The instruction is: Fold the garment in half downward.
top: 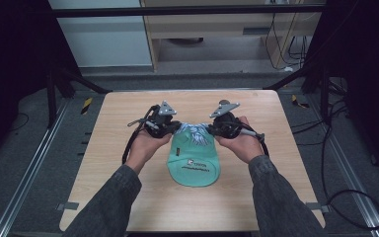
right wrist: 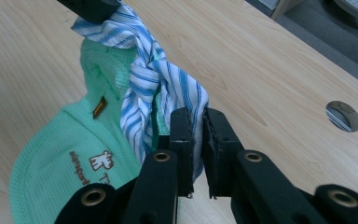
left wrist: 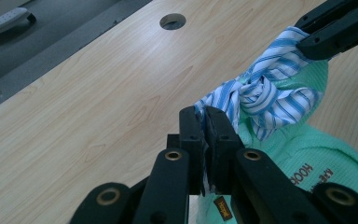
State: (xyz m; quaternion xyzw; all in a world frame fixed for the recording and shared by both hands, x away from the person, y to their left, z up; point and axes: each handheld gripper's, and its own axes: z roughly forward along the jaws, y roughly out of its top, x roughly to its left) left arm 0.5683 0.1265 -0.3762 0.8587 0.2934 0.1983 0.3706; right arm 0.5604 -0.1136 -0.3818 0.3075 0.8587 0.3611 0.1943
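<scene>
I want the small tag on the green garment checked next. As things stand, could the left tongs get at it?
Probably not yet: the left tongs are shut on the striped cloth. The tag lies just below them with nothing covering it, so once they let go it looks reachable.

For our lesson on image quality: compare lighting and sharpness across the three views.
High view: dim, dark at the edges, the green garment small and soft. Left gripper view: bright and even, the striped cloth sharp, the nearest black jaws slightly blurred. Right gripper view: pale glare on the table, stripes crisp, far corner soft.
</scene>
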